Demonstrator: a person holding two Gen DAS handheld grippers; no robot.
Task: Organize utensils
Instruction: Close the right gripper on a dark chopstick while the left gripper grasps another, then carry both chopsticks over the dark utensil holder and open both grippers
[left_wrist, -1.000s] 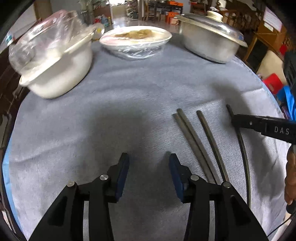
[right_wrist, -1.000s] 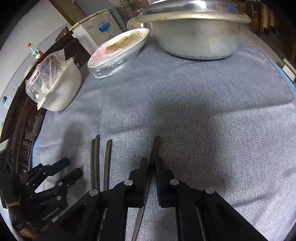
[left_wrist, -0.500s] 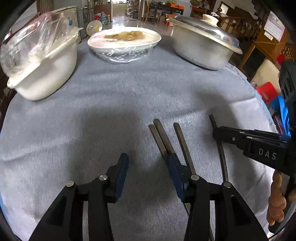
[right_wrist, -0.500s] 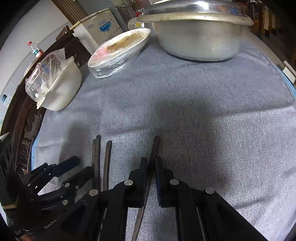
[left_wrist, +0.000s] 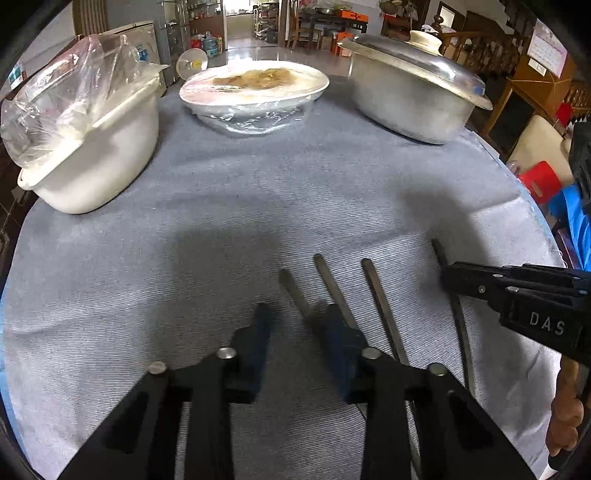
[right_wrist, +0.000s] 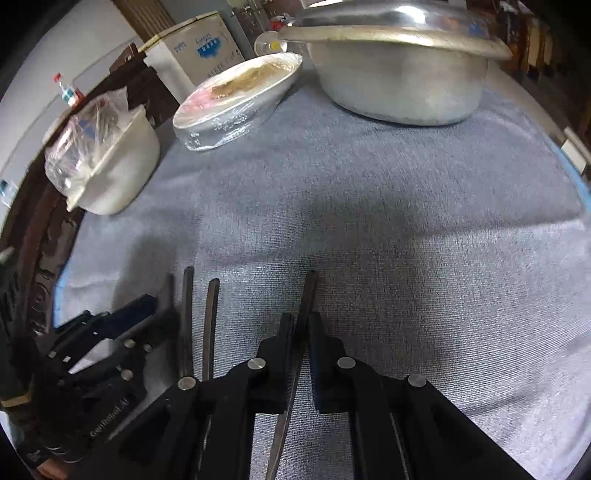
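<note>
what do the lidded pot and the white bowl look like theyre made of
Lidded pot: looks like aluminium or steel, dull brushed grey with soft highlights. White bowl: matte off-white, plastic or enamel, hard to tell; crinkled clear plastic film over its top.

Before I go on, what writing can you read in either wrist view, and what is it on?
"DAS": white letters on the body of the right gripper, cut off by the frame edge.
Pale lettering on the body of the left gripper: blurred, unreadable.
Blue print on the white box behind the table: too small to read.
Wall calendar: too small to read.
</note>
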